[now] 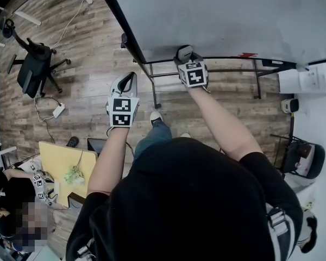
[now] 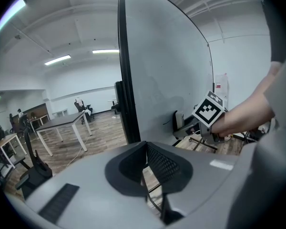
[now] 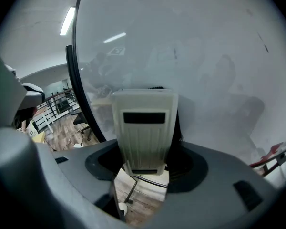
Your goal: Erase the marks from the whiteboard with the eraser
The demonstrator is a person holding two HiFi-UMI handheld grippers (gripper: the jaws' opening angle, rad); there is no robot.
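The whiteboard (image 1: 223,15) fills the top of the head view, framed in black, and its surface looks nearly bare. In the right gripper view the whiteboard (image 3: 190,56) shows faint grey smudges and a short dark stroke (image 3: 264,43). My right gripper (image 1: 185,53) is shut on a cream ribbed eraser (image 3: 144,132), which is held up against the board's lower left part. The left gripper (image 1: 127,81) hangs left of the board's black edge (image 2: 126,80), its jaws closed together with nothing between them. The right gripper's marker cube (image 2: 209,109) shows in the left gripper view.
The board's stand bars (image 1: 206,72) cross the wood floor below it. A black office chair (image 1: 35,64) stands at the left, and a yellow table (image 1: 60,165) with a seated person is at lower left. Another chair (image 1: 304,159) is at the right, a white table (image 2: 62,123) beyond.
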